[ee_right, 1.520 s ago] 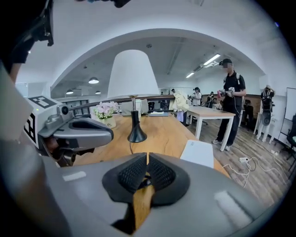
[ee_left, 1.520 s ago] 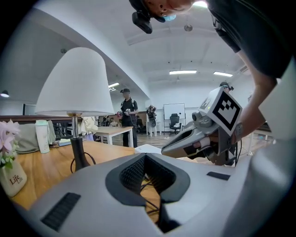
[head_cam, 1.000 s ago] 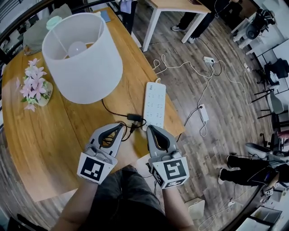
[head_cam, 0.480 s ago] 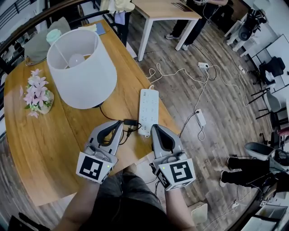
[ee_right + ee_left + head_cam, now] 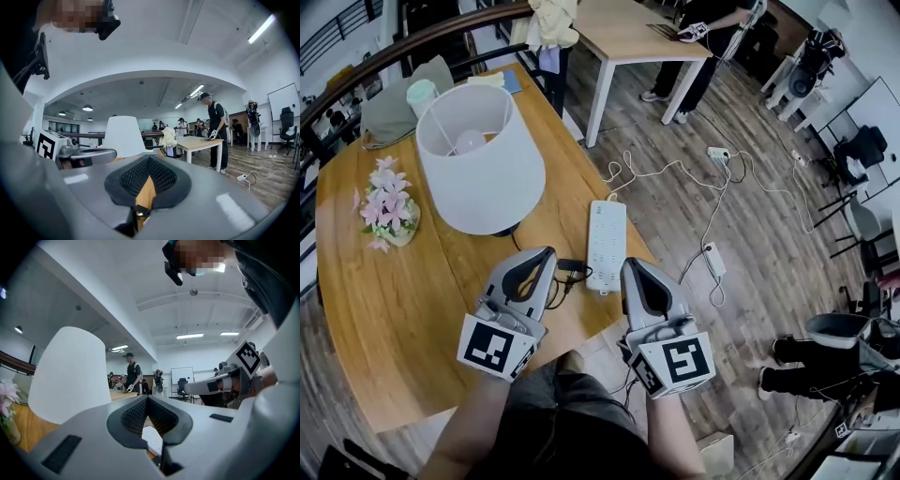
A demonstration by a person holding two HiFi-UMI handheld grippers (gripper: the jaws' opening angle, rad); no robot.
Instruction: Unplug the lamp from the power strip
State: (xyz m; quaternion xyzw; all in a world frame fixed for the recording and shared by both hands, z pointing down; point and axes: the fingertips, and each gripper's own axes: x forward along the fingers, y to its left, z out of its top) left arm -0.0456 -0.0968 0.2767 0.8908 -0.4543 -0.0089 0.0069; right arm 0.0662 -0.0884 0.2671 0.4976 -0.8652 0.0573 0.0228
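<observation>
the job looks to be at its very start: nothing has been taken hold of yet. both grippers hang over the near edge of the wooden table (image 5: 394, 309), side by side and apart from each other. the left gripper (image 5: 542, 255) has its jaws brought together at the tips, with nothing between the pads, and its own view shows only the lamp shade and the room beyond. the right gripper (image 5: 632, 266) is likewise fully closed and empty. the lamp (image 5: 478, 164) stands far and left on the table. the white power strip (image 5: 607, 239) lies right of it, close to the table's right edge and just beyond the two grippers. the lamp's black plug (image 5: 572, 266) sits just beside the strip's near left side, between the two gripper tips. whether it is seated in a socket i cannot tell from this angle. the next move, as i judge it, calls for one gripper to open its jaws and close on the plug body. the other would press the strip down so it does not lift or slide off the edge when the plug is pulled free.
</observation>
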